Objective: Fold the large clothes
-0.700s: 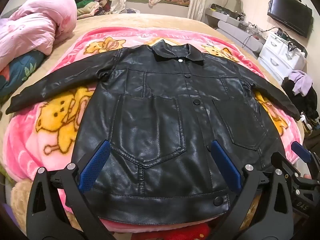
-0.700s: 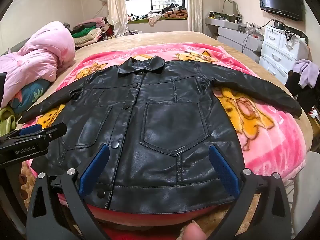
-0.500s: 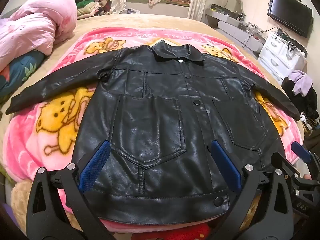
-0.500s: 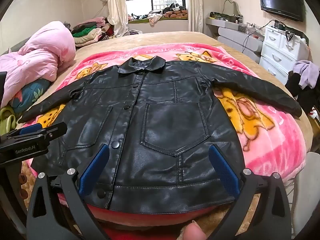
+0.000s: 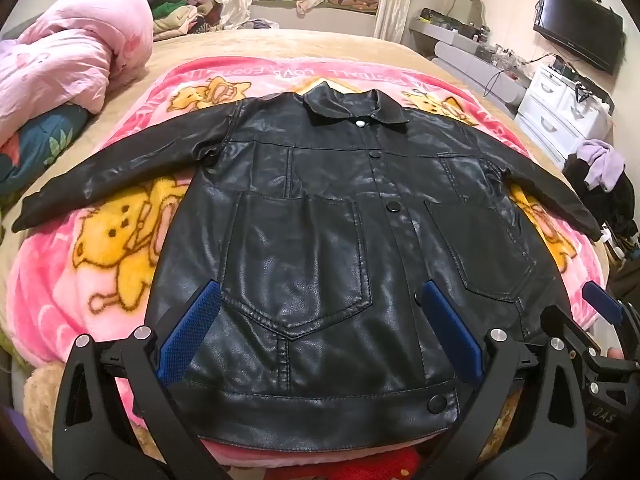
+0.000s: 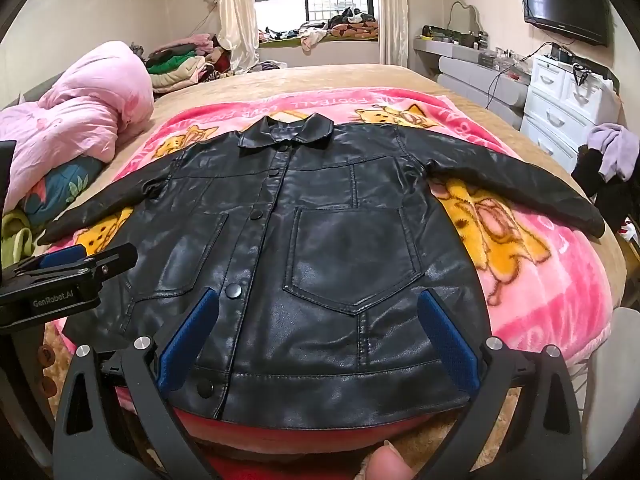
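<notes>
Black faux-leather jacket [image 5: 320,248] flat, buttoned, unfolded on pink cartoon blanket [image 5: 80,272], sleeves toward 9 and 3 o'clock; both jaws wide open, empty; all folds pending.

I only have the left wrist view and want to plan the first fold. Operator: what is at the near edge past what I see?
Observer: A fingertip shows at the bottom edge of the right wrist view.
Operator: Is the right gripper holding anything?
Observer: No, the right gripper is open above the black jacket, near its hem.
Operator: Anything left of the bed?
Observer: A green cloth beside the pink quilt.
</notes>
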